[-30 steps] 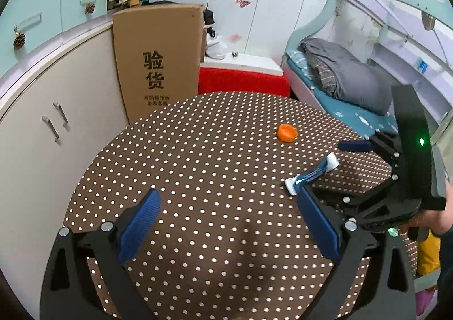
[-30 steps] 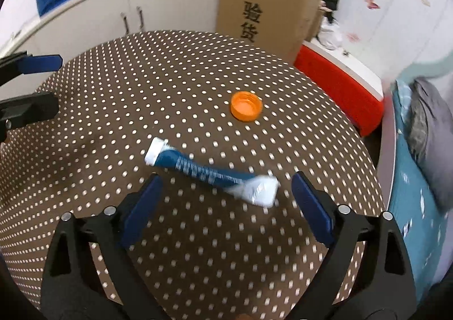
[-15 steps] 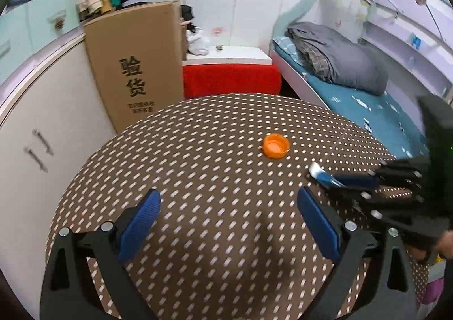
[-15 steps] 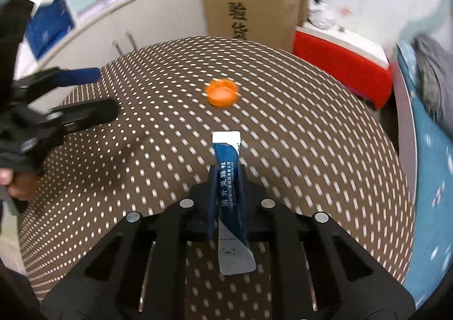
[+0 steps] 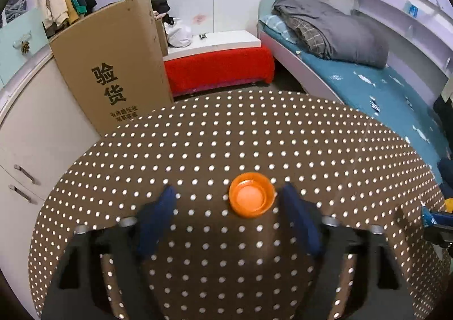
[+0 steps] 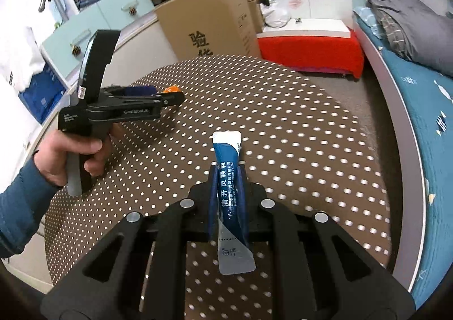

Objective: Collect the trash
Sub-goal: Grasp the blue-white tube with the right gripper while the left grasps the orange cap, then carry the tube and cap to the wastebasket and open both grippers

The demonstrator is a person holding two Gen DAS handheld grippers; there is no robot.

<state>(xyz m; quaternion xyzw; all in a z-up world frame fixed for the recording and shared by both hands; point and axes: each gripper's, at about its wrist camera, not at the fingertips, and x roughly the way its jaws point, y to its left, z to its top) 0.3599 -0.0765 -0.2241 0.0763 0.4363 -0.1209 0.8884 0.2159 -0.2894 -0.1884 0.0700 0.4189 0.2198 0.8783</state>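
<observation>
The blue sachet [image 6: 230, 195] is pinched flat between your right gripper [image 6: 226, 175] fingers, white sealed end poking out toward 12 o'clock, lifted off the polka-dot table [image 6: 311, 136]. Its small print is too blurry to read. The orange cap [image 5: 251, 194] sits open side up on the table between your left gripper [image 5: 228, 195] fingers, nearer the 3 o'clock pad. That gripper's spread wide; from the right wrist the cap is mostly hidden behind it.
</observation>
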